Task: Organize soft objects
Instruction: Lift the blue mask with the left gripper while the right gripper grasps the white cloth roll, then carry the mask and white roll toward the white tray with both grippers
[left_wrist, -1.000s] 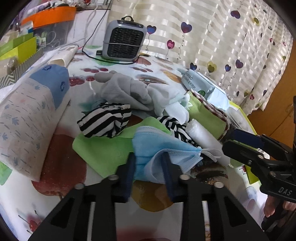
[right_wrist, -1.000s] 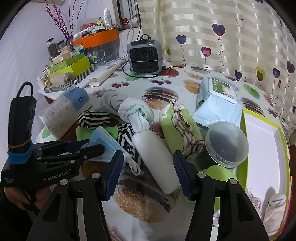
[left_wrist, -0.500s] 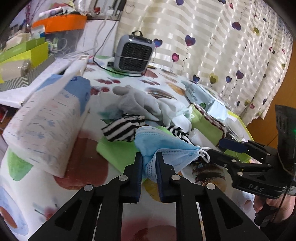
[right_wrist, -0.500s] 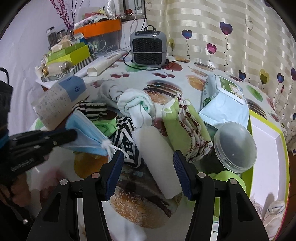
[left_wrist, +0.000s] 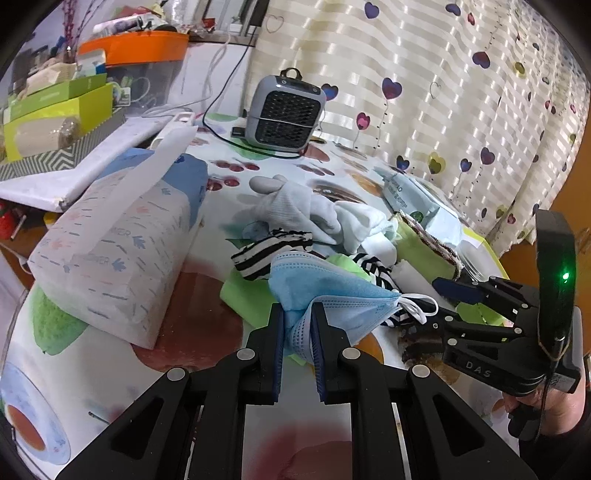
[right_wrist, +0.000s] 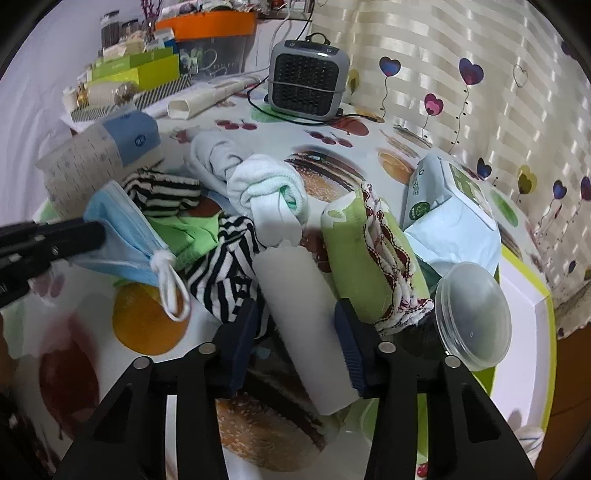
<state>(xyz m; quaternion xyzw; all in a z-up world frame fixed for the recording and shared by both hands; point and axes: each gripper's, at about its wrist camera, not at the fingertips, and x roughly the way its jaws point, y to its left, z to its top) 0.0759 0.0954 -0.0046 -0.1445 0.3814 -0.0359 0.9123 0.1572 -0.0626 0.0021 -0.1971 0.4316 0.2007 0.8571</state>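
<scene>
Since the earlier frame, the left hand-held gripper (left_wrist: 297, 332) has closed on the blue face mask (left_wrist: 332, 291) and lifted it off the pile, while the right one has dropped over the white roll with its jaws closing in.

Left wrist view: the jaws stand nearly together, pinching a bunched fold of the mask between the pads. Most of the mask fans out ahead and to the right of the fingertips, with its white ear loop (left_wrist: 419, 304) dangling at the far right end. Beyond it, the striped cloth (left_wrist: 269, 251) and white socks (left_wrist: 314, 210) lie heaped on the bench (left_wrist: 192, 317). A tissue pack (left_wrist: 122, 240) sits off to the left.

Right wrist view: the right hand-held gripper (right_wrist: 295, 343) straddles the white roll (right_wrist: 303, 314), which runs lengthwise between the fingers. The jaws have just been narrowing, and whether the pads now press the roll is hard to tell. A green towel roll (right_wrist: 365, 258) lies just right of the fingers; a clear lid (right_wrist: 472, 314) sits farther right.

This looks like the pick-up step, two soft items at once. Next, the right jaws likely need to close firmly on the roll before lifting, and each item then needs carrying to a sorting spot.
</scene>
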